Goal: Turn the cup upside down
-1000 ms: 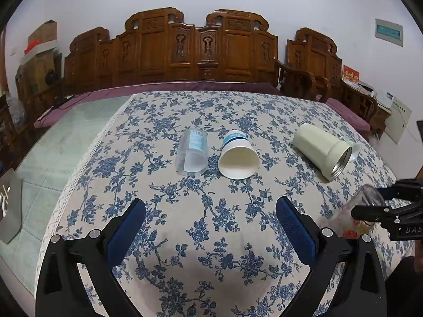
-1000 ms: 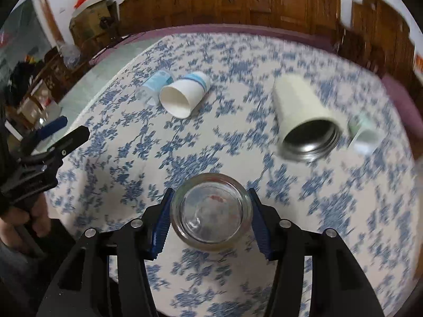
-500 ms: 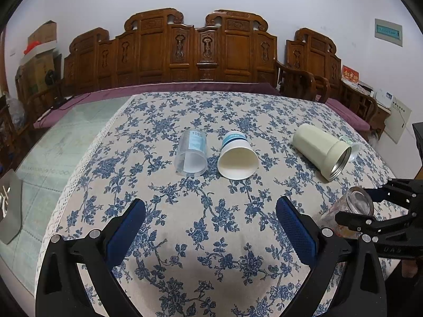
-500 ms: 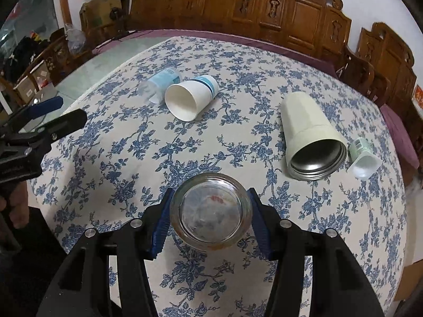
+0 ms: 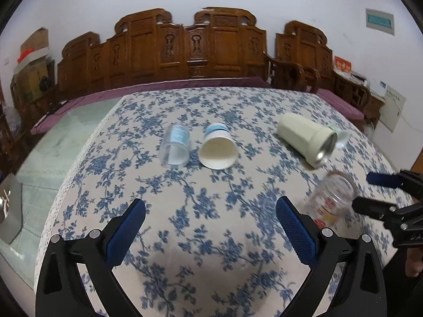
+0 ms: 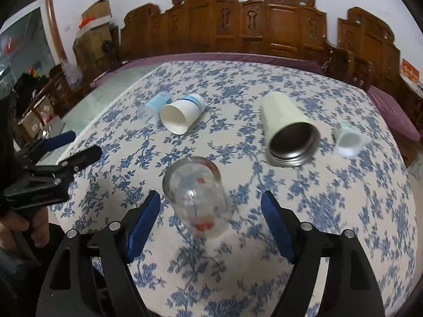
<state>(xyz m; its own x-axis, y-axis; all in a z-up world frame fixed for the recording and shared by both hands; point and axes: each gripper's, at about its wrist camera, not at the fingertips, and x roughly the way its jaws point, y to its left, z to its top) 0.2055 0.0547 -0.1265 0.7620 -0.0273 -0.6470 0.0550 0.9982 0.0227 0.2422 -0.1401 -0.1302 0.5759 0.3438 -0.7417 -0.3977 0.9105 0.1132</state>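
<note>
Where claws gape, blurred round glass cup

Not much to read here tbh. The only thing I can make out is pale lettering starting "DA" on the black body of the right gripper, over around 4 o'clock in the left wrist view, and the rest is cut off. The glass jar has red print and the clear plastic cup has a blue label. There's also a green wall sign at 1 o'clock and a red plaque at 2. All four are too blurry or small to read.
</note>
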